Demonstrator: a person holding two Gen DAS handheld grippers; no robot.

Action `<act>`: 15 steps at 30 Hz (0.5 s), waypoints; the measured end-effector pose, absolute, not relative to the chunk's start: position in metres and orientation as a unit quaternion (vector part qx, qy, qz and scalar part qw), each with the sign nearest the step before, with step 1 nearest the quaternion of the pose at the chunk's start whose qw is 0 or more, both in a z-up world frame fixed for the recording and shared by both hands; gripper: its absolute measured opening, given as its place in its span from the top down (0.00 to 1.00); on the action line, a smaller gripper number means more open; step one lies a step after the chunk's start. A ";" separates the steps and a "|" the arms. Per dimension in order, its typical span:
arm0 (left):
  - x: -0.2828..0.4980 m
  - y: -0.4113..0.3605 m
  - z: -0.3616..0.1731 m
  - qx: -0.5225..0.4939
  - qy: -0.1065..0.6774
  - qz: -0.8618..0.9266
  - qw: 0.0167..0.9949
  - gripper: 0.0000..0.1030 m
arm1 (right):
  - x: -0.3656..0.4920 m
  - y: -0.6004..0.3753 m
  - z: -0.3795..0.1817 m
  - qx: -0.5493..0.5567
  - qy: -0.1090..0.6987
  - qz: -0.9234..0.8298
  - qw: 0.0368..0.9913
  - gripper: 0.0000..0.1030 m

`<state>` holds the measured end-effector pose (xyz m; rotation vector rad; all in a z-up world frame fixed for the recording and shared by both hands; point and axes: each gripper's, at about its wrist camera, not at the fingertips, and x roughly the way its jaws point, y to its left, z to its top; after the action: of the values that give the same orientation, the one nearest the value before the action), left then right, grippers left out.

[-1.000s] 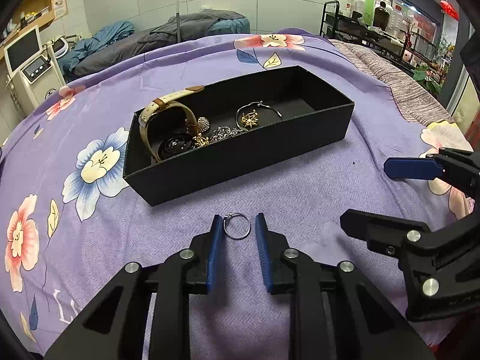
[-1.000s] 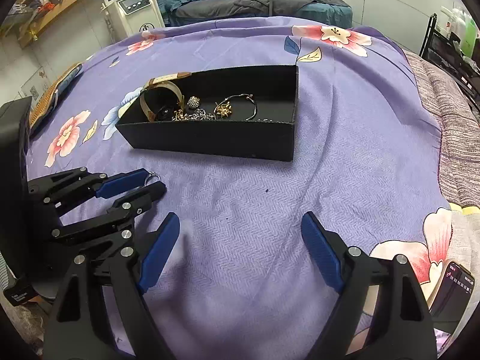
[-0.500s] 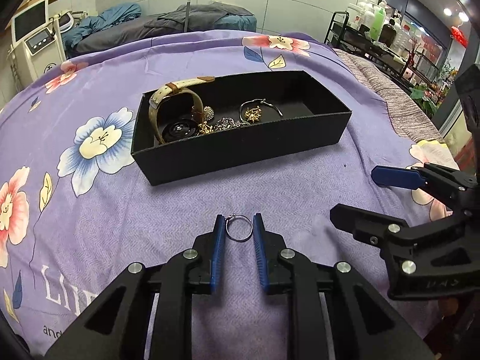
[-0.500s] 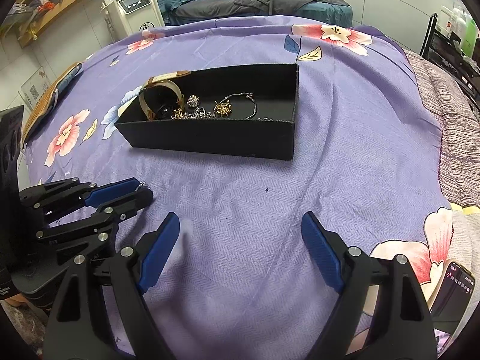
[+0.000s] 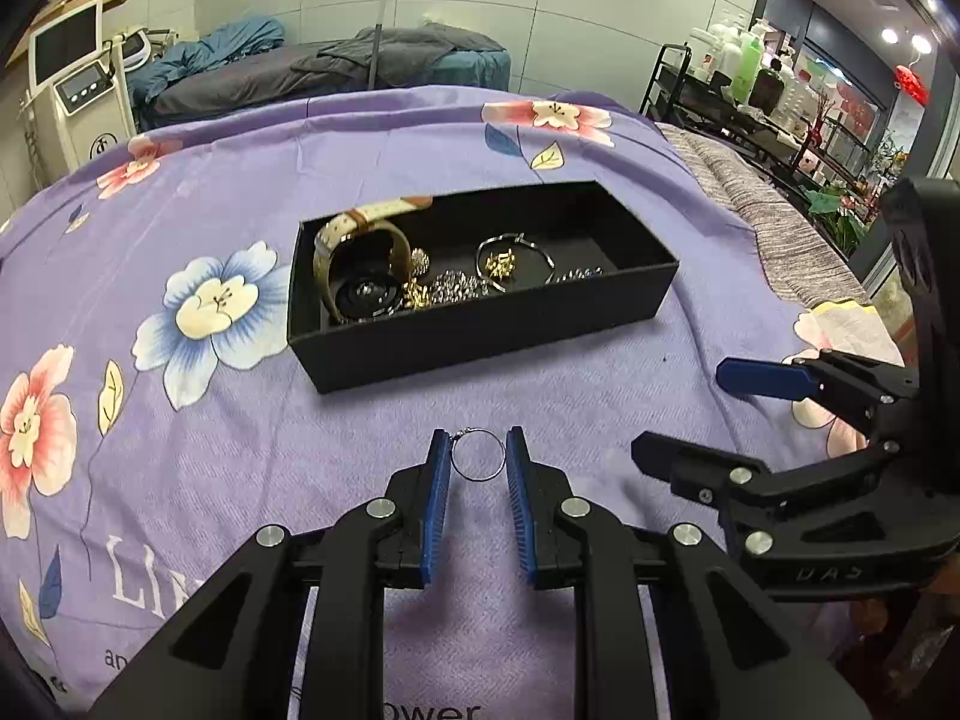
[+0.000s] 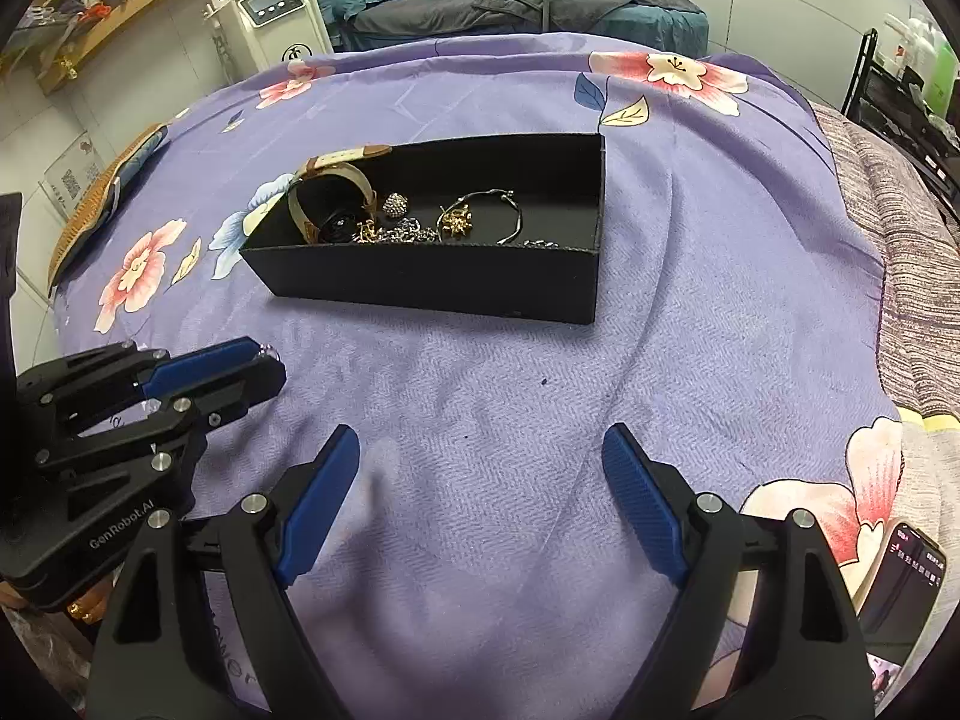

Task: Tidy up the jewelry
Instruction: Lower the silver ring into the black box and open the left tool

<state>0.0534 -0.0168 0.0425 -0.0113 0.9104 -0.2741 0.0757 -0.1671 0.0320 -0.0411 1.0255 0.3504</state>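
Left gripper pinching a thin silver hoop earring, blue pads touching the hoop on both sides, hoop upright-ish between the tips with its small clasp at the upper left by the left pad. Whether the hoop is clear of the purple floral bedsheet below it cannot be told. Ahead of the left gripper, well apart, sits the black rectangular jewelry box, open top, long side facing the tool. Inside the box, at its left end: a beige strap watch with dark round face, strap arched up over the rim. Next to it toward the middle, gold bits and a silver chain, then a silver hoop with a gold charm; right end of the box floor mostly bare. Right gripper spread wide, nothing between its fingers, pointed down over bare sheet, box ahead of it and slightly left. From the right wrist view the left gripper is at lower left, tips nearly together, only a glint of the earring showing at the tip. A phone with lit screen lies at the right gripper's lower right, on the sheet edge.
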 end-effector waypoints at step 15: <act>0.084 -0.018 0.080 0.013 0.392 -0.126 0.911 0.82 | 0.094 -0.163 0.068 -0.020 0.453 0.168 0.875 0.20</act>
<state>0.0843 -0.0182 0.0796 0.0266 0.8091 -0.2605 0.0943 -0.1630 0.0678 -0.0424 0.9463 0.3514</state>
